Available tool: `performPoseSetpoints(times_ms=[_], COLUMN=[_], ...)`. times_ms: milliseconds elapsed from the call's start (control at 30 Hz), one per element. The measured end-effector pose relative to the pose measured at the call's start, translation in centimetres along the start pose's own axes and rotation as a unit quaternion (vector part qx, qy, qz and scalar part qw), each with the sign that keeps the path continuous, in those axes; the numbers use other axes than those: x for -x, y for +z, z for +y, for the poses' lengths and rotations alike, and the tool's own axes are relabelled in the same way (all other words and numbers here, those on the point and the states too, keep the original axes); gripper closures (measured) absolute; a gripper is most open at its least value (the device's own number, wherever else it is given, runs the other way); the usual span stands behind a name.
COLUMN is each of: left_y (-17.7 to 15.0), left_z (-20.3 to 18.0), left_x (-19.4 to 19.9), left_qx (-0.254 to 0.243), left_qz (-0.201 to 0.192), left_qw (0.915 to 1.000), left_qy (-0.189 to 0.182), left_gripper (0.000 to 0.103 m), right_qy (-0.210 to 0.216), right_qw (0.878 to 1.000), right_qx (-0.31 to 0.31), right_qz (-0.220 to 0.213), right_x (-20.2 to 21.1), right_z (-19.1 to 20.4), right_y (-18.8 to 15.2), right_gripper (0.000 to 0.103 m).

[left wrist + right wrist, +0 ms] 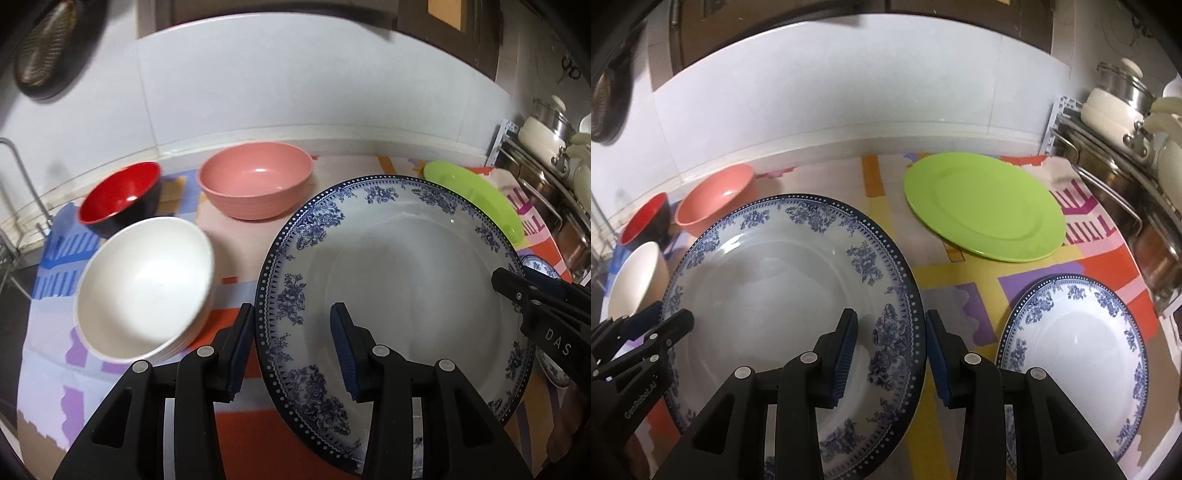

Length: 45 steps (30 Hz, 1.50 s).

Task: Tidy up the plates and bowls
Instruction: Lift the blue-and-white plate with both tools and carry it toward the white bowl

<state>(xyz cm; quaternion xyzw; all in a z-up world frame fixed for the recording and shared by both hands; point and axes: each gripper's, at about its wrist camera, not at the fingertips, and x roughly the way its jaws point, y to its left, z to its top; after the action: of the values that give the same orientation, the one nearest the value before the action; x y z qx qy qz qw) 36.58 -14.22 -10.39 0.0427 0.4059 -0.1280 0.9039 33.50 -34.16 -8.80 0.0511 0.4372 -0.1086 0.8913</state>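
Note:
A large white plate with a blue flower rim (406, 277) hangs tilted above the mat, held from both sides. My left gripper (293, 350) is shut on its left rim, one finger above and one below. My right gripper (892, 354) is shut on the right rim of the same plate (768, 288). Each gripper shows in the other's view at the plate's far edge. A second blue-rimmed plate (1078, 354) lies on the mat at the right, with a green plate (982, 206) behind it. A white bowl (144, 288), a red and black bowl (118, 195) and a pink bowl (255, 177) stand at the left.
A colourful patterned mat (960, 273) covers the counter up to the white tiled wall. A metal rack with pots and lids (1126, 147) stands along the right edge. A wire dish rack (11, 221) is at the far left.

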Motion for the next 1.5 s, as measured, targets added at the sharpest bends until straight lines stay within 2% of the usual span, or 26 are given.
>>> performPoseSetpoints(times_ms=[467,700,1167,1500], left_y=[-2.8,-5.3,-9.7,-11.9], left_z=[3.4,5.4,11.6,15.1], left_x=[6.7,9.2,14.1,14.2], left_qx=[0.037,0.060,0.098,0.110], left_qz=[-0.043,-0.047,-0.031,0.003], left_qw=[0.9977,0.9951,0.9884,0.9854], left_qy=[0.038,0.063,0.112,0.130], left_gripper=[0.062,0.062,0.062,0.062], right_qy=[0.038,0.061,0.113,0.133], right_qw=[0.998,0.997,0.990,0.986], right_qx=[0.027,0.044,0.086,0.100], right_qz=[-0.031,-0.033,-0.018,0.021], right_x=[5.4,7.5,9.9,9.7], right_z=[3.5,5.7,11.8,16.2], right_y=[-1.6,-3.1,-6.2,-8.4], right_gripper=[0.065,0.065,0.065,0.065])
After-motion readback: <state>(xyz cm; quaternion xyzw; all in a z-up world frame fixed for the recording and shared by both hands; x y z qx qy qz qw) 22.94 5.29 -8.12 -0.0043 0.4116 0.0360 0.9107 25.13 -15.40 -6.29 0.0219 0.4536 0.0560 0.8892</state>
